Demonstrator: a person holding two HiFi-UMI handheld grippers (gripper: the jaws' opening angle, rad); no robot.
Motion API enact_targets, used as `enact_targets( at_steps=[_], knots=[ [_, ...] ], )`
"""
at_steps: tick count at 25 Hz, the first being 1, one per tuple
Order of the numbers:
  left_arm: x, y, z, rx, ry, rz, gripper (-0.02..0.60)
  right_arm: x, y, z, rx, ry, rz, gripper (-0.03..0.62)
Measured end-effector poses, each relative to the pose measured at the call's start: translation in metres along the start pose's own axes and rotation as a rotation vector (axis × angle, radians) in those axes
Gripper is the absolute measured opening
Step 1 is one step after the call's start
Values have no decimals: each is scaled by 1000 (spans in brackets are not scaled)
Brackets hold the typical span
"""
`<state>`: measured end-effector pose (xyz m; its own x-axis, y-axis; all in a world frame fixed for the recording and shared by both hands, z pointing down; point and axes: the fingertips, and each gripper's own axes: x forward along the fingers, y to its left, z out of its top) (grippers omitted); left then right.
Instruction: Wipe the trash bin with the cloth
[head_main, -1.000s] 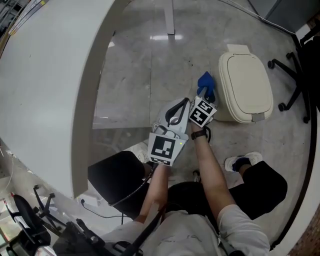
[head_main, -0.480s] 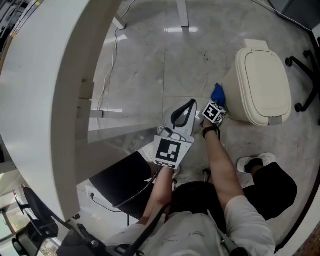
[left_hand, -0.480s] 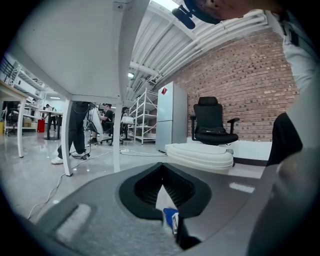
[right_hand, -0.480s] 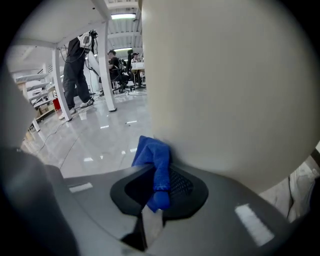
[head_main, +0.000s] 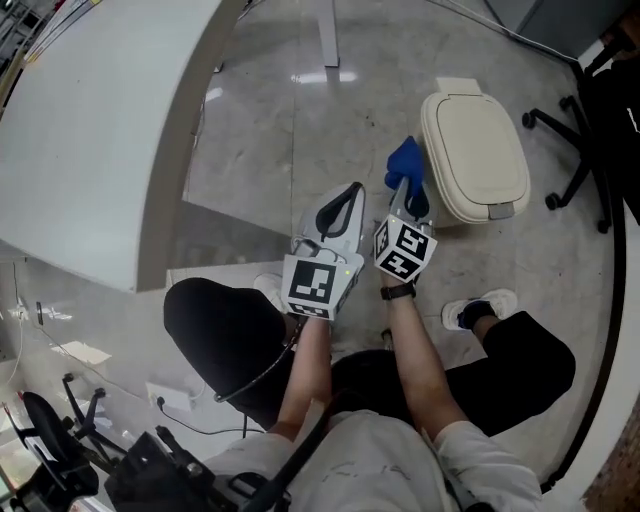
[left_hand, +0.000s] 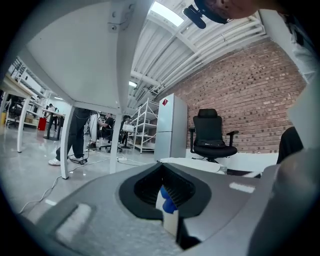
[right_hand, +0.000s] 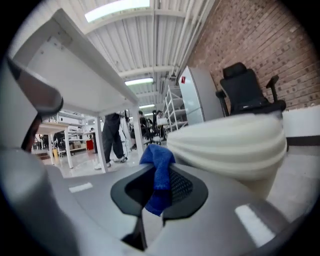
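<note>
Your right gripper (right_hand: 159, 192) has its fingers (right_hand: 186, 187) pinched on a blue terry cloth (right_hand: 159, 172), its bunched top sticking up just before the cream ribbed plastic trash bin (right_hand: 235, 145).

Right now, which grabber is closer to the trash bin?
Right. The right gripper, clamping the blue cloth, is close beside the trash bin. The left gripper is farther off, on the right gripper's other side.

Left tongs (head_main: 352, 192) closed — right tongs (head_main: 407, 188) clamped
</note>
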<state>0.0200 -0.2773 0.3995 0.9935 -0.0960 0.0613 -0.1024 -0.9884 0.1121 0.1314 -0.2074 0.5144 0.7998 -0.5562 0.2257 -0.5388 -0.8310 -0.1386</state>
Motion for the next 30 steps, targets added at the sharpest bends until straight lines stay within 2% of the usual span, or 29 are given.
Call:
enact_targets(
  at_steps=[4,6,8,12,16,19,23,27,30],
  knots=[
    [-2,-11,9,-18,-12,-16,-3,-12,0,82,15,-157,2,40],
    [-2,-14,6,-15,-23,-25,-3,-13,-3,93,30,-175,-12,40],
    [-1,-13,4,-19,-28,-30,-3,-9,-7,84,45,-149,-29,40],
    [2,-12,-3,9,-3,-47,-3,7,-13,23,47,-18,-56,40],
    [1,-10,-7,-7,-1,-54,-3,28,-28,-68,84,174,-103,40],
    [1,-8,-10,-17,7,-61,-3,42,-52,-139,119,328,-174,40],
    [0,-7,-19,-7,40,-62,-3,45,-77,-216,87,472,-242,40],
    [0,-7,-24,-3,53,-54,-3,36,-88,-261,30,573,-250,40],
    [1,-10,-24,0,49,-57,-3,40,-86,-265,2,580,-204,40]
  ],
)
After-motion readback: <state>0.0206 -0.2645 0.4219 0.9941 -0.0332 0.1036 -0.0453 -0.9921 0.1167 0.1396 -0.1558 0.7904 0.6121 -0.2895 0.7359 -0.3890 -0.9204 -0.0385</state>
